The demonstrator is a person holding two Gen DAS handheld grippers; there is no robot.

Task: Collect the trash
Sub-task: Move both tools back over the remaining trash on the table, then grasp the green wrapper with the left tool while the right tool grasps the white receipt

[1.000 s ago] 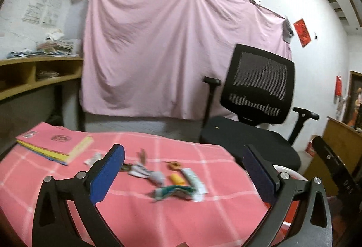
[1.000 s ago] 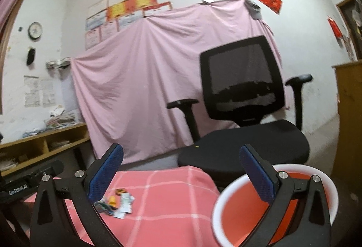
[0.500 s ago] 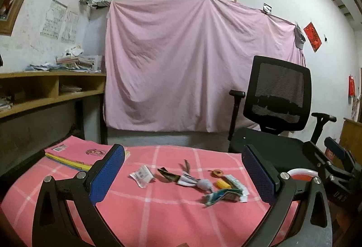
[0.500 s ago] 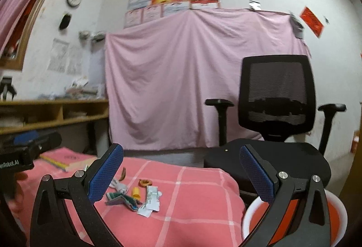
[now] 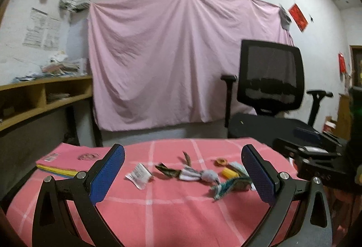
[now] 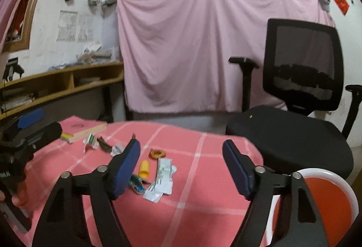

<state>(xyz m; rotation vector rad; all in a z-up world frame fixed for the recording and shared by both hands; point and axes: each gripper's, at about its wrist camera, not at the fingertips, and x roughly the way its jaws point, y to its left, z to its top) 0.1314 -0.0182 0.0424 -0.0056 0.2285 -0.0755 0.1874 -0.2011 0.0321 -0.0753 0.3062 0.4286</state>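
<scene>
Scraps of trash lie on the pink checked tablecloth [image 5: 169, 213]: a white wrapper [image 5: 138, 175], a dark torn wrapper [image 5: 166, 170], a grey-white scrap [image 5: 199, 175], a yellow piece [image 5: 227, 172], an orange ring [image 5: 220, 161] and a green-striped wrapper [image 5: 228, 187]. My left gripper [image 5: 183, 174] is open above the near cloth, the trash beyond it. My right gripper [image 6: 181, 166] is open over white wrappers [image 6: 161, 181], a yellow piece [image 6: 144, 167] and the orange ring [image 6: 157, 153]. A red bin with a white rim [image 6: 328, 197] stands at the table's right.
A pink book stack [image 5: 67, 161] lies at the table's far left. A black office chair [image 5: 269, 93] stands behind the table on the right. A pink sheet [image 5: 181, 61] hangs on the wall, wooden shelves [image 5: 40, 97] stand at left. The other gripper [image 5: 316, 156] shows at right.
Both grippers have swung left and tilted down toward the table. The trash now sits nearer and more central in both views. Both jaws stay open.
</scene>
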